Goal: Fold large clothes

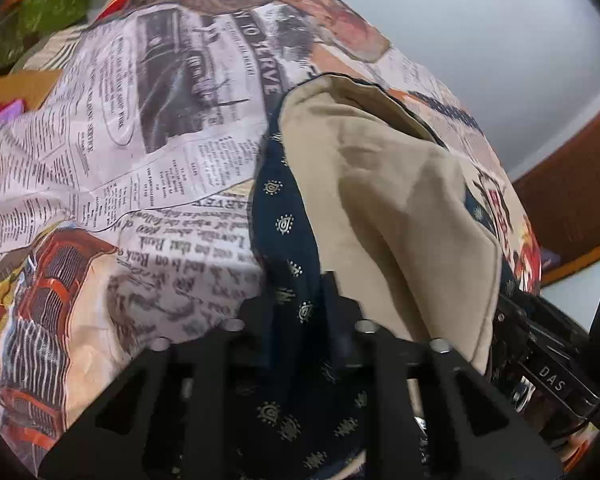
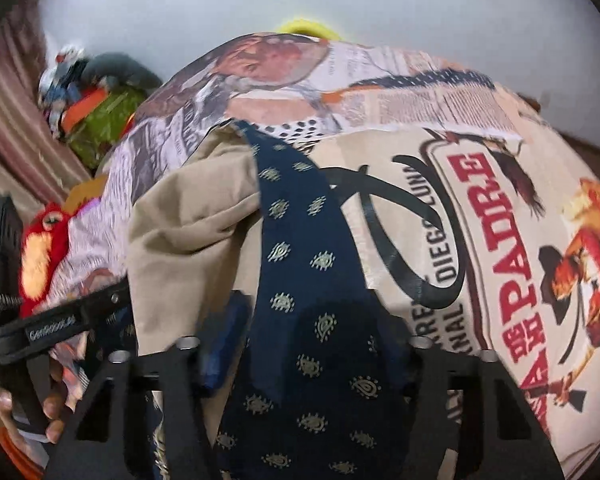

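A navy cloth with small gold motifs [image 1: 284, 220] [image 2: 300, 240] lies bunched with a beige cloth [image 1: 380, 200] [image 2: 188, 240] on a sheet printed with newspaper and posters [image 1: 140, 160] [image 2: 500, 240]. My left gripper [image 1: 298, 304] points down at the bunch, and its jaws pinch a narrow fold of the navy cloth. My right gripper [image 2: 316, 344] is closed on a thicker wad of the same navy cloth, which drapes over its right finger and hides it. The two grippers are close side by side: the right tool's body [image 1: 548, 372] and the left tool's body [image 2: 52, 328], held by a hand [image 2: 4, 404], both show.
A heap of green and orange clothes [image 1: 40, 12] [image 2: 100, 120] lies at the far left. A red plush toy [image 2: 44, 248] sits beside the sheet, and a cardboard box [image 1: 20, 84] stands to the left. A striped curtain [image 2: 12, 120], brown wooden furniture [image 1: 572, 184] and a white wall border the area.
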### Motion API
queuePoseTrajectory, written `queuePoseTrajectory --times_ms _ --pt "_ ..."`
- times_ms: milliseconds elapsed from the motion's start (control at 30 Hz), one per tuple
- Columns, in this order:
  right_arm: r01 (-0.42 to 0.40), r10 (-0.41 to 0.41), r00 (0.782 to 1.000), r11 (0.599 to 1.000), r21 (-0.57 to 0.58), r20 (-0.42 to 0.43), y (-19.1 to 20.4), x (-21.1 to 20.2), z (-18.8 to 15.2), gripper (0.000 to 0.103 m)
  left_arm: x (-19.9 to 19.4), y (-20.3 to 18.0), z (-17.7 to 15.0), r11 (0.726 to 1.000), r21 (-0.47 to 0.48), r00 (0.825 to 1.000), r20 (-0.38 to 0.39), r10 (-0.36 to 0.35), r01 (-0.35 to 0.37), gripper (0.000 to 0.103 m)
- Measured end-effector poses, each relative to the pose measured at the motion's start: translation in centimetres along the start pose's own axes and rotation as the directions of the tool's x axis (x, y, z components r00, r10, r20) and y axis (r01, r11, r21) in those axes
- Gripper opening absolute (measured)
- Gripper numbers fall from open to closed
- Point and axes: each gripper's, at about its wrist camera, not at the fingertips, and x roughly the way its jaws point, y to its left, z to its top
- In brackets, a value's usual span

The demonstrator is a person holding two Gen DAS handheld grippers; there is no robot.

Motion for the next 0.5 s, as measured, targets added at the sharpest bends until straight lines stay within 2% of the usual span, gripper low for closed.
queuePoseTrajectory --times_ms 100,167,333,500 --pt "-0.027 0.027 1.000 1.000 -0.016 -0.002 0.3 -0.9 -0.5 0.019 -1.6 -1.1 -0.3 0.999 0.039 1.000 0.018 0.001 -0.001 0.012" --pt "-0.044 0.044 0.999 0.999 -0.031 -0.001 0.6 -1.6 -0.9 0.015 -3.5 -2.1 -0.7 0.997 0.079 0.999 0.048 -0.001 -0.003 0.012" --pt "-0.081 0.082 0.996 0.995 -0.052 0.028 1.6 -5.4 -2.7 0.014 -8.3 -4.0 -2.5 0.988 0.155 0.997 0.078 -0.025 0.012 0.012" --pt "-0.111 0.117 0.991 0.990 -0.091 0.063 2.7 -10.5 -5.8 0.013 -12.3 -5.4 -6.1 0.964 0.267 0.997 0.077 -0.019 -0.003 0.012"
